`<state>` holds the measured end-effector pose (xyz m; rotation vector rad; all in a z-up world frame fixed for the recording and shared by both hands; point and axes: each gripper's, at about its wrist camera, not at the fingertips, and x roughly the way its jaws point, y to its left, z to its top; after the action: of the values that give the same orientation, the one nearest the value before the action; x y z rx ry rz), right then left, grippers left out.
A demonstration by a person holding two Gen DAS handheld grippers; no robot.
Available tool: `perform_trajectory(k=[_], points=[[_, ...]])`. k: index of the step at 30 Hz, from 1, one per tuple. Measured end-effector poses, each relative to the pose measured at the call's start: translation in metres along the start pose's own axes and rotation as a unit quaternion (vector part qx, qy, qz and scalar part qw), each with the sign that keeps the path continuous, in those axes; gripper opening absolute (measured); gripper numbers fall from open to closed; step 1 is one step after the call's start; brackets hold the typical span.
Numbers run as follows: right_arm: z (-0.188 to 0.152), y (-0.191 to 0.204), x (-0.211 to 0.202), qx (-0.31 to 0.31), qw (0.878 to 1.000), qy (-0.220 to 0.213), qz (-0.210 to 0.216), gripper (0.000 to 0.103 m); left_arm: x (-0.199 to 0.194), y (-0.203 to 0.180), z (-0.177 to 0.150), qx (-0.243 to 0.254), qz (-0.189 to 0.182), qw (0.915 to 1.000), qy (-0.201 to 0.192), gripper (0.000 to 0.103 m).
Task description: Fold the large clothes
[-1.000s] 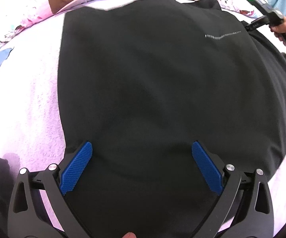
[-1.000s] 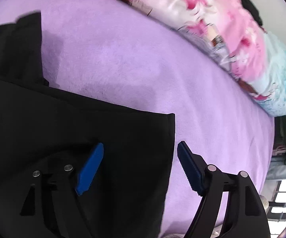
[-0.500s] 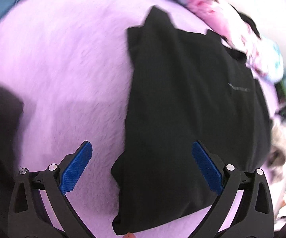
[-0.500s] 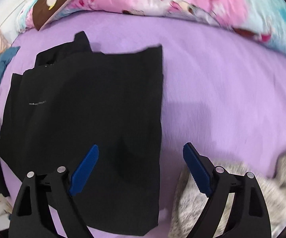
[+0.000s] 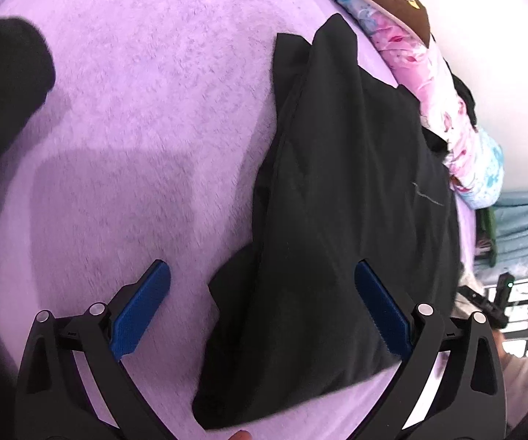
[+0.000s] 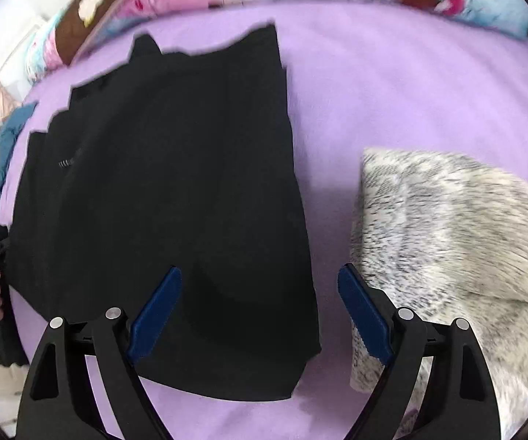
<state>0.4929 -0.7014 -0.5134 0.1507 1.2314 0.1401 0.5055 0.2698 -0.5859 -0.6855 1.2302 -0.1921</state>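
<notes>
The black garment (image 5: 340, 220) is lying flat on the purple bed cover (image 5: 135, 117). It is folded into a long shape. Its long way is running from the near edge of the bed up toward the pink flowery pillow (image 5: 443, 110) at the far end. It is looking dark and smooth, with stepped folded edges at the far end and a small line of pale print (image 6: 66, 161) on one side. I cannot read the print, as it is too small.

The left gripper (image 5: 262, 308) is hanging over the near end of the garment with its blue fingers wide apart, pinching nothing. The right gripper (image 6: 260, 311) has just been opening and is also standing wide, holding nothing. A grey fluffy blanket (image 6: 447, 242) is lying just beside the garment.
</notes>
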Motion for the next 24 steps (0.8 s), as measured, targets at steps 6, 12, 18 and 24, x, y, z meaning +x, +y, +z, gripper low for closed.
perform_trajectory(k=[6,12,18,24], points=[[-0.012,0.07,-0.017,-0.053,0.996,-0.045,0.059,0.086,0.011,0.002,-0.017,-0.044,-0.066,0.9961,0.039,0.097],[-0.02,0.139,0.018,-0.082,0.989,-0.041,0.12,0.087,0.028,-0.011,-0.017,-0.033,-0.026,0.9983,0.041,0.097],[-0.013,0.179,0.063,-0.06,0.992,-0.038,0.109,0.087,0.031,-0.03,-0.017,-0.013,0.041,0.9973,0.059,0.085],[-0.013,0.206,0.086,-0.075,0.996,-0.035,0.043,0.087,0.029,-0.024,-0.013,-0.057,0.027,0.9954,0.072,0.06]])
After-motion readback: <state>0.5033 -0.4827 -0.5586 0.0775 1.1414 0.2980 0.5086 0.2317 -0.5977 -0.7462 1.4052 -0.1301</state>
